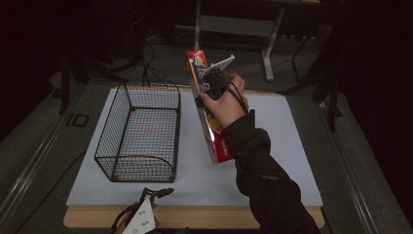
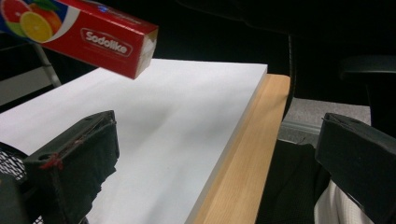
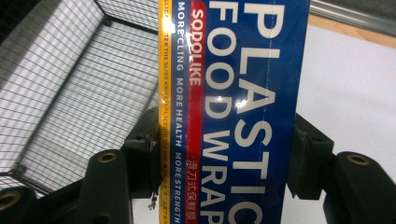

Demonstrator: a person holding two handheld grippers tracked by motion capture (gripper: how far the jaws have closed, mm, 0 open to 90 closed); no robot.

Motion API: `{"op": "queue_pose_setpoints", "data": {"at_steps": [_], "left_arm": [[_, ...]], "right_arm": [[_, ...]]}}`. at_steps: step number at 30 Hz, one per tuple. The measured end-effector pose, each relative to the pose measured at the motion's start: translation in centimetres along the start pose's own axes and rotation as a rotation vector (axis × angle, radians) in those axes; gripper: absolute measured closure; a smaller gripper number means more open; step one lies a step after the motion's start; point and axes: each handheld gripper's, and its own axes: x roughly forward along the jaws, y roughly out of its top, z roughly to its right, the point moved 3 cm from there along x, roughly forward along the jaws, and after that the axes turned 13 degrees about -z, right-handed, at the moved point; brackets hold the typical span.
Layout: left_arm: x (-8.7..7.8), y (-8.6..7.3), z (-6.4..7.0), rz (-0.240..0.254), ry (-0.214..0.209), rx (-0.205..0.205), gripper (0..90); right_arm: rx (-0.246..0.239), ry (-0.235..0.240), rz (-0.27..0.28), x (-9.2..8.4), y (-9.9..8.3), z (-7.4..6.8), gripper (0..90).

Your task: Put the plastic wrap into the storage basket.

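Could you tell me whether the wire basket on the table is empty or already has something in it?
Empty: through the mesh of the wire basket only the white table surface shows, and nothing lies inside it.

A wire basket (image 1: 139,132) stands on the left half of the worktop (image 1: 282,161). To its right, the right gripper (image 1: 210,87) holds a plastic wrap box (image 1: 210,124) lifted above the worktop. The left gripper (image 1: 156,192) rests at the near edge, before the basket.

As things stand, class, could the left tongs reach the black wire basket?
Probably yes: the left tongs stand open at the table's near edge, just in front of the black wire basket, with nothing between them.
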Motion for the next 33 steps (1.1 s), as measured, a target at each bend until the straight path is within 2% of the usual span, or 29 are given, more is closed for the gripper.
{"op": "queue_pose_setpoints", "data": {"at_steps": [2,6,10,11,12,14,17,18,19,23,26,30,33], "left_arm": [[-0.1,0.0,0.0,0.004,-0.001,-0.004,0.1],[-0.2,0.0,-0.2,0.008,-0.002,-0.01,0.1],[-0.1,0.0,-0.1,0.003,-0.004,-0.005,0.1],[-0.1,0.0,0.0,0.003,-0.006,-0.003,0.1],[-0.1,0.0,0.0,0.002,-0.005,0.0,0.1],[-0.2,0.0,0.0,0.003,-0.006,0.0,0.1],[-0.2,0.0,0.0,0.008,-0.006,-0.002,0.1],[-0.2,0.1,0.0,0.009,-0.006,-0.002,0.1],[-0.2,0.1,0.0,0.009,-0.005,-0.002,0.1],[-0.3,0.0,0.0,0.009,-0.008,0.0,0.1],[-0.3,0.1,0.0,0.013,-0.008,-0.003,0.1],[-0.5,0.1,-0.1,0.017,-0.008,-0.003,0.1],[-0.5,0.1,-0.1,0.019,-0.009,-0.005,0.1]], "right_arm": [[-0.005,0.0,0.003,0.0,0.1,-0.3,39.8],[-0.035,0.017,0.028,-0.3,0.9,-2.2,39.8],[-0.054,0.022,0.051,-0.4,1.2,-3.2,39.7],[-0.062,0.024,0.058,-0.4,1.3,-3.7,39.8],[-0.079,0.045,0.063,-0.6,1.8,-5.0,39.7],[-0.088,0.045,0.068,-0.6,1.9,-5.4,39.7],[-0.102,0.056,0.087,-0.8,2.5,-6.7,39.7],[-0.109,0.071,0.099,-0.9,2.8,-7.4,39.7],[-0.109,0.071,0.099,-0.9,2.8,-7.4,39.8],[-0.122,0.079,0.133,-0.8,3.5,-8.9,39.8],[-0.133,0.096,0.177,-0.5,4.2,-10.3,39.8],[-0.146,0.09,0.185,-0.3,4.8,-11.1,39.8],[-0.147,0.104,0.195,-0.1,5.4,-11.8,39.8]]}}
